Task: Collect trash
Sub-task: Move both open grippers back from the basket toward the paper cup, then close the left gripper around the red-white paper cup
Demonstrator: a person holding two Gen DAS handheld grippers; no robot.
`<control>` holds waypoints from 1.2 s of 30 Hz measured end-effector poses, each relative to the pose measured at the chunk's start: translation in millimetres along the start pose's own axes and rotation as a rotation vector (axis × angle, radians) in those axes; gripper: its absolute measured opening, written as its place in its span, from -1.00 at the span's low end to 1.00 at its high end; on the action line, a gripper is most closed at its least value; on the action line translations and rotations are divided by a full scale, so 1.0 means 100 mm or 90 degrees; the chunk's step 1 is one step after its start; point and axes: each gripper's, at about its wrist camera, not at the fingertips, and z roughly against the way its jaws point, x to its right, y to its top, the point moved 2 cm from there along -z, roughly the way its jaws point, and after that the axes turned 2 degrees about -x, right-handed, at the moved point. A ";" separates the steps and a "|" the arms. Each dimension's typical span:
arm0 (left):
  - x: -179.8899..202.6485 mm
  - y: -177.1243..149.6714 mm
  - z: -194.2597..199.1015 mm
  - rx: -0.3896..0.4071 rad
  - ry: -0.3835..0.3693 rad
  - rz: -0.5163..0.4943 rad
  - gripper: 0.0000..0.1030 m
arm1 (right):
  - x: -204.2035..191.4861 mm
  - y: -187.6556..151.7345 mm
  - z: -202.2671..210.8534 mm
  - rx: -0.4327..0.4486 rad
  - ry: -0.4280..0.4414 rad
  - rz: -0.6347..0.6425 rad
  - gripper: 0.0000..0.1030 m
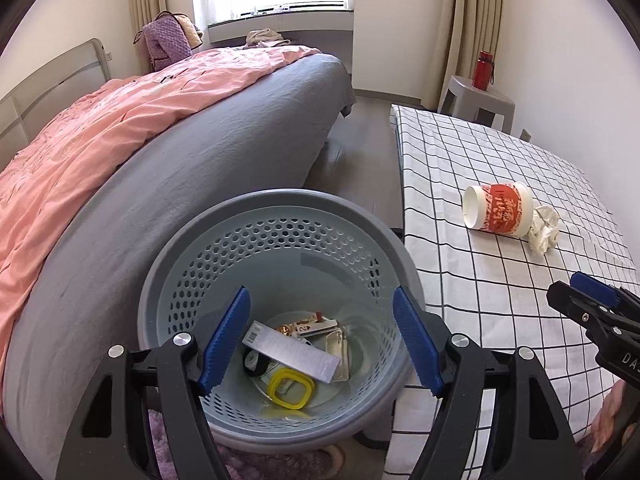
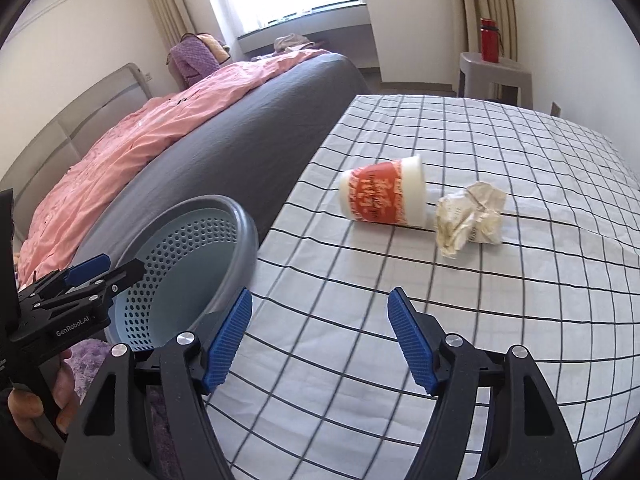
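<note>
on the far left we see the bed (image 1: 100,140) with its pink quilt (image 1: 132,112) over a grey sheet. beside it stands the grey bin (image 1: 280,208), its perforated inner basket already holding scraps: a white strip with a barcode (image 1: 292,350), a yellow ring (image 1: 290,392) and some small wrappers. our left gripper (image 1: 322,340) hangs right over the bin's mouth, its blue fingers (image 1: 226,340) spread wide with nothing between them.

just right of the bin is the surface (image 2: 400,340), draped in a white cloth with a black grid. our right gripper (image 2: 320,340) hovers above its near part, fingers (image 2: 410,340) also spread wide and empty. further along the surface lies the trash still to collect: a paper cup (image 2: 382,196) with an orange band, tipped on its side, and a crumpled paper ball (image 2: 470,218) touching the cup's base end. both sit well apart from our right fingers.

at the far right corner a red bottle (image 2: 490,40) stands upright on a grey stool (image 2: 496,74).
</note>
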 end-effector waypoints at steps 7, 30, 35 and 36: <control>0.42 0.15 -0.12 -0.006 -0.034 -0.028 0.38 | 0.61 -0.02 0.07 -0.005 -0.053 -0.036 0.34; 1.39 0.96 -0.88 0.007 -0.246 -0.413 0.55 | 1.29 -0.08 0.04 -0.029 -0.076 -0.128 0.34; 1.52 1.07 -1.05 0.002 -0.282 -0.483 0.55 | 1.35 -0.09 0.00 -0.037 -0.080 -0.139 0.34; 1.53 1.09 -1.05 0.002 -0.298 -0.492 0.55 | 1.36 -0.09 0.00 -0.037 -0.081 -0.141 0.34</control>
